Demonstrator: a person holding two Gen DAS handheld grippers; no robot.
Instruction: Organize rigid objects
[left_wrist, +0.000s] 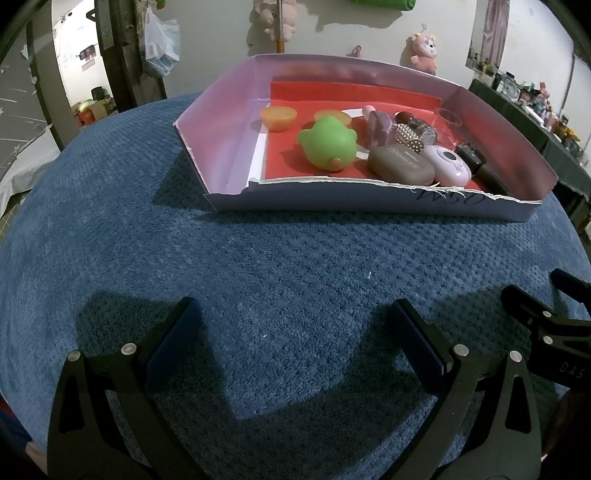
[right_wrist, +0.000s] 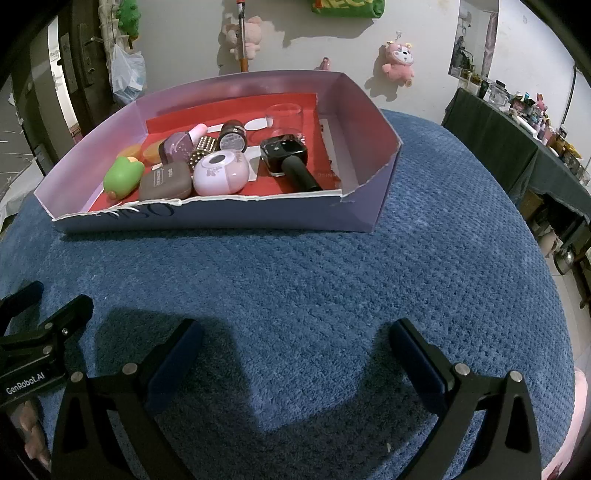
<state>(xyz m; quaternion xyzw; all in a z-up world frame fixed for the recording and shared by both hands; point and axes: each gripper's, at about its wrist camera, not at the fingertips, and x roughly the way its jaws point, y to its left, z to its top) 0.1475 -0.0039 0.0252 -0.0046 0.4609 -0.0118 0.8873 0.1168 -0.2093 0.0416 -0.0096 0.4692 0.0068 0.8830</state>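
Resting on blue cloth (left_wrist: 280, 266), box (left_wrist: 332, 201) — toys inside, left gripper (left_wrist: 295, 325) spread.

We see the shallow cardboard box (left_wrist: 369, 201) lying on the blue cover, its near wall torn. Inside it lie a green toy (left_wrist: 327, 142), a brown case (left_wrist: 400, 164), a pale pink case (left_wrist: 447, 164) and a black microphone (right_wrist: 290, 158).
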